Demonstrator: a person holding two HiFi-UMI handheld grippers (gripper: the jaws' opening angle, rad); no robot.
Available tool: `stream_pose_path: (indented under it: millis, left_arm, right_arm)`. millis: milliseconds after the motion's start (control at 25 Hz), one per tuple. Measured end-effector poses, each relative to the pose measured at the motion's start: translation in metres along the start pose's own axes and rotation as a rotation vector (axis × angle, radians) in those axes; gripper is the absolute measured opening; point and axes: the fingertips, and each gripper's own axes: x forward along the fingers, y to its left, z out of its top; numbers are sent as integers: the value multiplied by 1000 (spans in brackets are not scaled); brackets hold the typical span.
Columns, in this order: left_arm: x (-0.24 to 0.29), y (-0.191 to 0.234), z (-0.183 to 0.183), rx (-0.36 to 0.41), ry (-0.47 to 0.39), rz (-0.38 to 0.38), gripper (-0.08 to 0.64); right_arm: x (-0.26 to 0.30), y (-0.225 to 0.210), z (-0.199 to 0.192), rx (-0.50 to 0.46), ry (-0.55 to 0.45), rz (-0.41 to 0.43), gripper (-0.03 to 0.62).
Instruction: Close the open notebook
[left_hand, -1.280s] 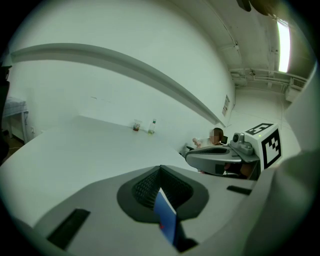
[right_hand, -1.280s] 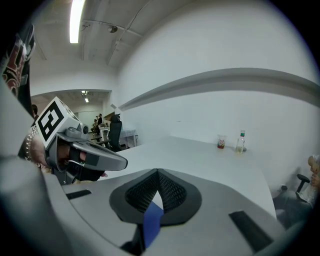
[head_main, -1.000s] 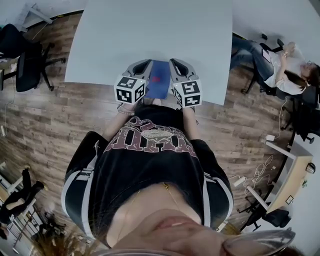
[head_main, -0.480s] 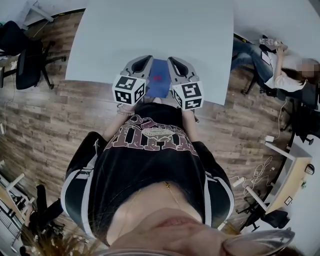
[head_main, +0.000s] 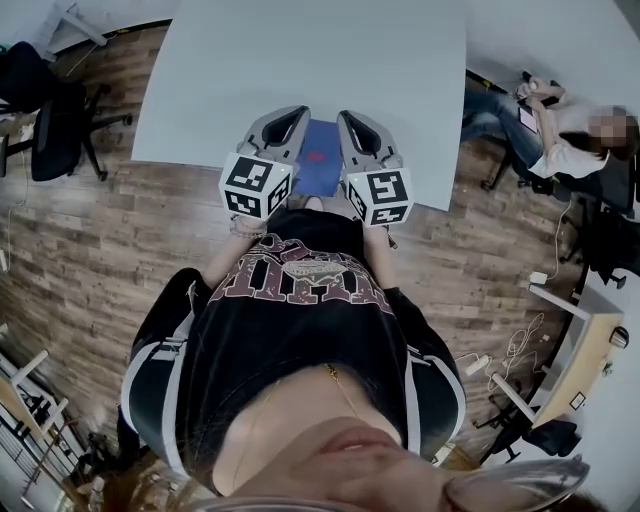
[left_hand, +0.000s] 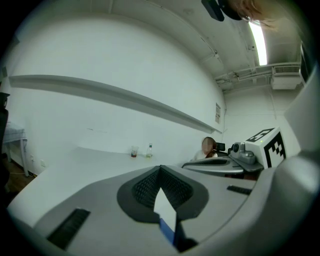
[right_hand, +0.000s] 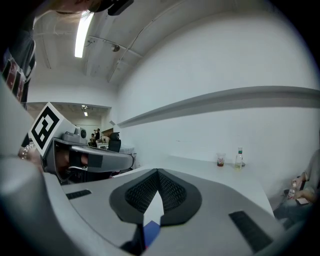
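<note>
At the near edge of the table (head_main: 300, 60), the blue notebook (head_main: 317, 160) lies flat with its cover down. Your left gripper (head_main: 285, 118) and right gripper (head_main: 352, 122) hang over that same edge, one on each side of the notebook. Both have their jaws pressed together on nothing.

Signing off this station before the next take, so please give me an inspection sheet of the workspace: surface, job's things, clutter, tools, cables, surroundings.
Surface: pale table; the head view shows only the notebook on it.
Job's things: notebook blue, at the near edge, cover up, looks closed.
Clutter: cup and small bottle far beyond the tools; their surface unclear.
Tools: left tool and right tool flank the notebook, both shut, nothing held.
Cables: white cables on the floor, right side.
Surroundings: wooden floor, office chairs, seated person at right.
</note>
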Motion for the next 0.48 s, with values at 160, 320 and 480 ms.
stream_pose_path:
  millis: [160, 320, 480]
  left_arm:
    - [-6, -4, 12, 12, -26, -7, 46]
    - [-11, -9, 21, -1, -47, -22, 46]
    - [-13, -10, 26, -12, -59, -27, 46]
  right_arm:
    - [-3, 3, 9, -2, -14, -8, 20]
    - [-10, 9, 16, -7, -25, -8, 20]
    - [-13, 12, 25, -20, -40, -14, 20]
